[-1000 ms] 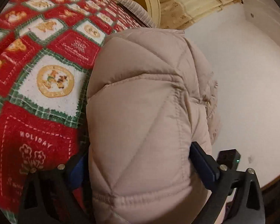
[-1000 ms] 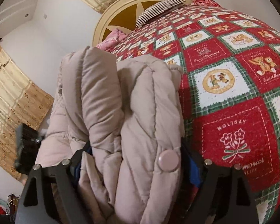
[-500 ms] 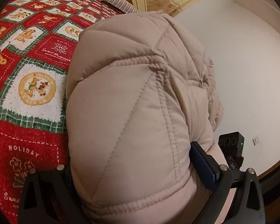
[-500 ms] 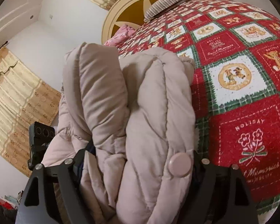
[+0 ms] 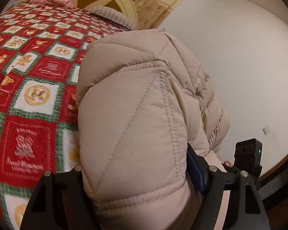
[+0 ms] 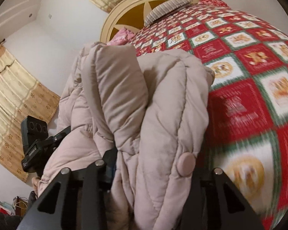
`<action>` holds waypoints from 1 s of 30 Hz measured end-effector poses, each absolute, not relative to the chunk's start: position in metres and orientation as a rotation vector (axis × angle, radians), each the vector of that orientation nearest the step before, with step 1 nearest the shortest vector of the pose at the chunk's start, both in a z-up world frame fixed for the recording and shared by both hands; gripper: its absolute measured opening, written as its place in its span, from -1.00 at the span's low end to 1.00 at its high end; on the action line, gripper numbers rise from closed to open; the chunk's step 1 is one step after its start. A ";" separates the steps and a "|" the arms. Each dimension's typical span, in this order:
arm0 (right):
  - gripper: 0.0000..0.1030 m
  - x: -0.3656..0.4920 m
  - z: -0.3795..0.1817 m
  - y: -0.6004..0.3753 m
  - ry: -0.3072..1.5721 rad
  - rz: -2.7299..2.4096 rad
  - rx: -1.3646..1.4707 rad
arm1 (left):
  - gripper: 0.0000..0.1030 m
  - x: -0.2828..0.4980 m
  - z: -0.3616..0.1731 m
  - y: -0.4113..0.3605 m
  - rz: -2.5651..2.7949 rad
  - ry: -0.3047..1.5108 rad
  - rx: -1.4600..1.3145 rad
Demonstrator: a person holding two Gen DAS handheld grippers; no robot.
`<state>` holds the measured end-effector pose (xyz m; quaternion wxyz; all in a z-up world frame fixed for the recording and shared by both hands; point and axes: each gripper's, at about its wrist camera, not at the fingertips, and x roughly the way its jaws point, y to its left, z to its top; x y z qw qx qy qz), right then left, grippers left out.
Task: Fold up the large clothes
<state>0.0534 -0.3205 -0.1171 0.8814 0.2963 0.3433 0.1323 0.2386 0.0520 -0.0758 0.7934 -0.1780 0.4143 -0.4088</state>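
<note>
Puffy beige jacket (image 5: 136, 126) bunched in 2 thick wads, hanging off the near edge of the bed (image 5: 34, 99), held up between both tools. Left gripper (image 5: 136, 174) clamped on 1 quilted wad, right gripper (image 6: 153, 164) on a layered fold by the snap button (image 6: 186, 164); both jaws have just been closing, jacket between them.

Risks:
- slick, springy padding squeezing out of the jaws
- uneven lift twisting the fold
- sleeve dragging off the bed edge
</note>
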 end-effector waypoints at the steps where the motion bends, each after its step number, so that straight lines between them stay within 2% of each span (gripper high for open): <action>1: -0.26 0.042 -0.114 -0.321 0.703 0.267 0.622 | 0.48 0.232 -0.073 0.050 -0.896 0.890 -0.379; 11: -0.34 -0.057 -0.081 -0.350 0.531 0.188 0.726 | 0.48 0.187 -0.024 -0.003 -1.114 0.841 -0.307; 18: -0.35 -0.134 -0.025 -0.398 0.385 0.033 0.665 | 0.48 0.159 0.013 -0.105 -1.316 0.822 -0.186; 24: -0.36 -0.172 -0.031 -0.464 0.313 -0.169 0.676 | 0.48 0.150 -0.002 -0.219 -1.351 0.834 -0.032; 30: -0.38 -0.154 -0.084 -0.533 0.390 -0.367 0.677 | 0.51 0.158 -0.049 -0.299 -1.212 0.879 0.098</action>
